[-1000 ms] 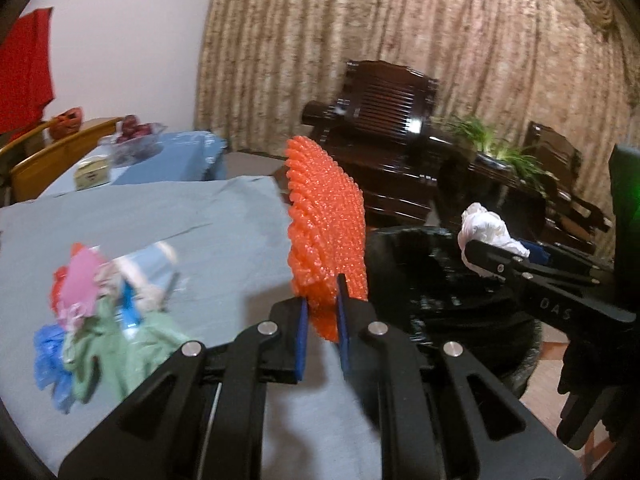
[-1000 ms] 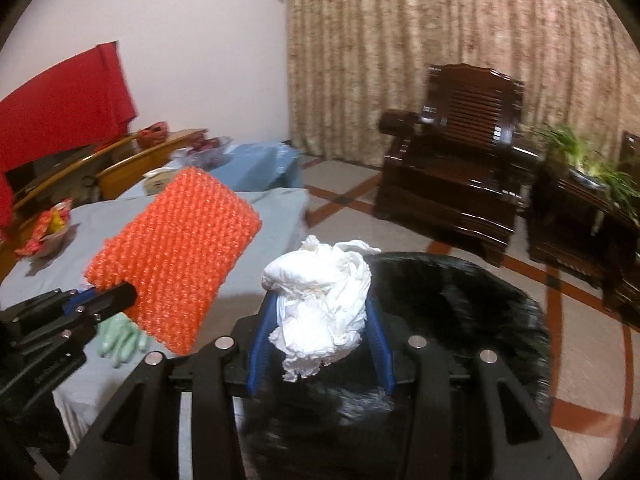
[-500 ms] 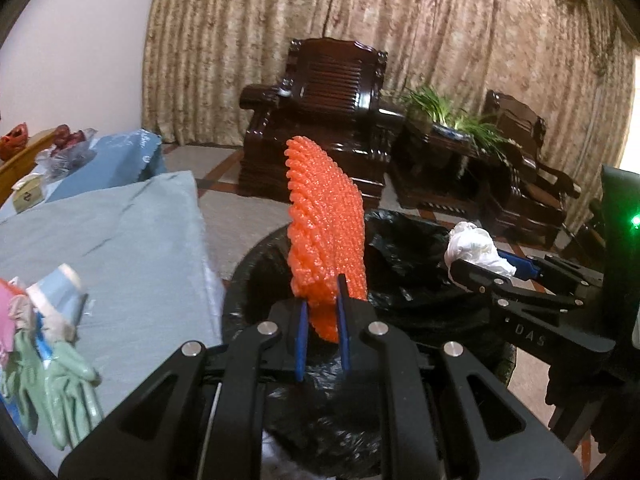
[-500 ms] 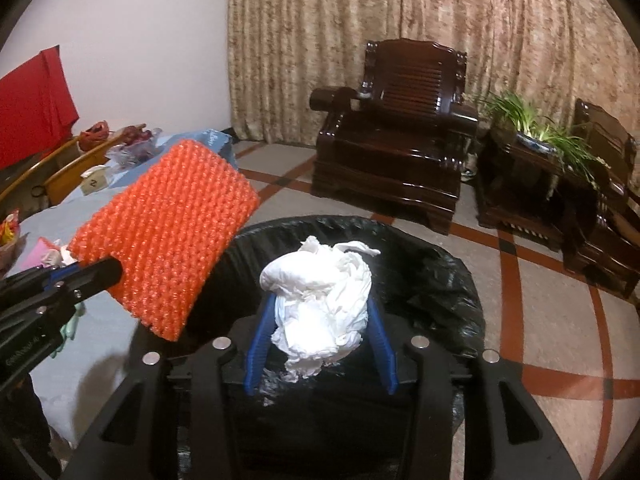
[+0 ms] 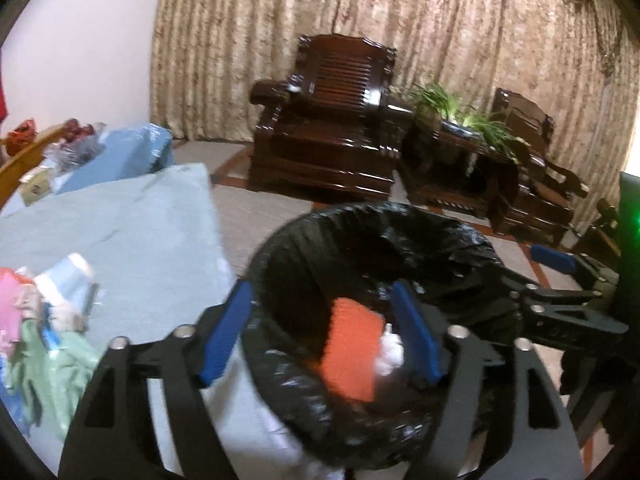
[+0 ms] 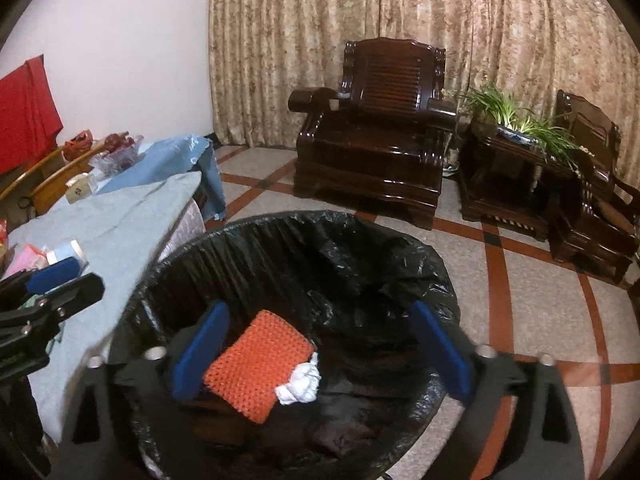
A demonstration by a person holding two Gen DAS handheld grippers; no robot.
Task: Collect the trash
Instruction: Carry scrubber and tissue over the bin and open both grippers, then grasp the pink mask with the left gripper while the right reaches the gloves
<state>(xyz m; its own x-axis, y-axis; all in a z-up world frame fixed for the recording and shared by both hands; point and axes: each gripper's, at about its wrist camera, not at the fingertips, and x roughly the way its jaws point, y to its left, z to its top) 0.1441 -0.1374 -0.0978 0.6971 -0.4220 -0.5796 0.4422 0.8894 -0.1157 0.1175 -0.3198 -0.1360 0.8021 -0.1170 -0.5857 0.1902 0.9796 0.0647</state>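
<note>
Orange foam sheet (image 5: 352,354): lower centre of the left wrist view, inside the black-lined bin (image 5: 472,240), beside a white tissue wad (image 5: 391,356).
Left tool (image 5: 320,334): jaws wide, empty.
Table (image 5: 132,220): left, gloves (image 5: 52,372) piled.
Right wrist view: right tool (image 6: 320,348) wide, empty, above the bin, where sheet and wad touch.

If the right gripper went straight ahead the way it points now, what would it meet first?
Most likely the orange mesh pad inside the black-lined bin, which lies between the open right gripper fingers; depth is unclear.
</note>
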